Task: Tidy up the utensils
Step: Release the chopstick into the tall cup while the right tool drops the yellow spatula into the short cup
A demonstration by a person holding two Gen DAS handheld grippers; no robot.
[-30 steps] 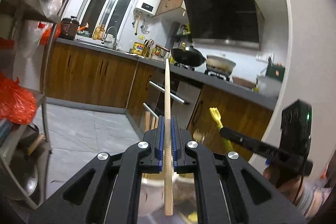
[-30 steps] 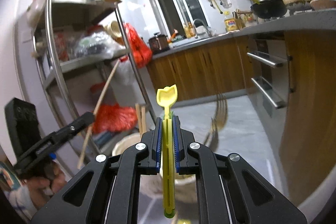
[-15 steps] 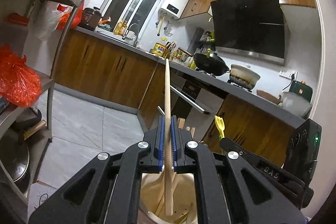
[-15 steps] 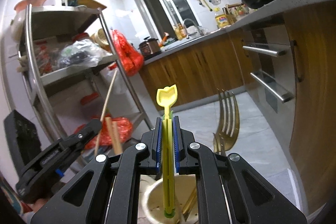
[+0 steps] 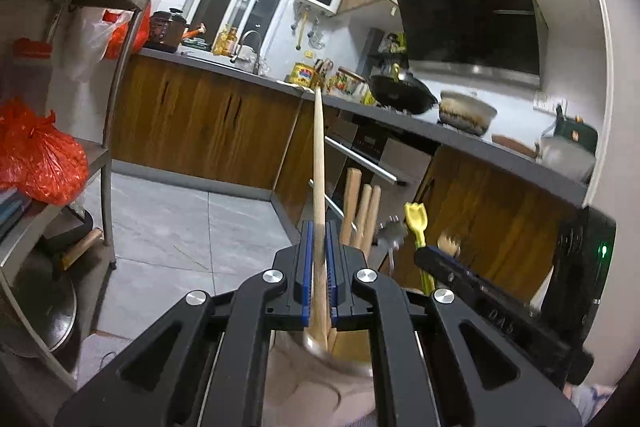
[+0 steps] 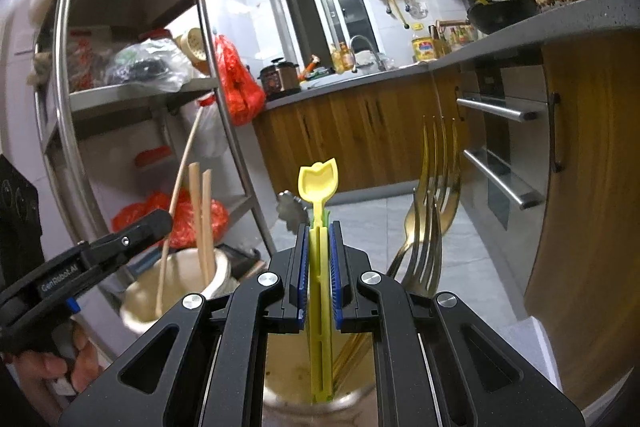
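My left gripper (image 5: pixel 319 267) is shut on a long wooden chopstick (image 5: pixel 318 163) that stands upright, its lower end inside a pale cup (image 5: pixel 320 367) holding several wooden sticks (image 5: pixel 362 211). My right gripper (image 6: pixel 319 275) is shut on a yellow plastic utensil (image 6: pixel 319 187) with a tulip-shaped top, its lower end inside a second holder (image 6: pixel 288 379). Gold forks (image 6: pixel 434 211) stand in that holder. The right gripper (image 5: pixel 440 261) with the yellow utensil (image 5: pixel 416 223) shows in the left wrist view. The left gripper (image 6: pixel 160 221) over the pale cup (image 6: pixel 140 303) shows in the right wrist view.
A metal shelf rack (image 6: pixel 132 95) with red bags (image 5: pixel 36 159) stands at the left. Wooden cabinets and a grey counter (image 5: pixel 460 139) with a wok and pot run at the right. Oven handles (image 6: pixel 496 183) are close to the right gripper. A grey tile floor (image 5: pixel 168 223) lies below.
Both grippers have moved down with their utensils, so the chopstick end and the yellow utensil end now sit inside the holders. Both stay shut.
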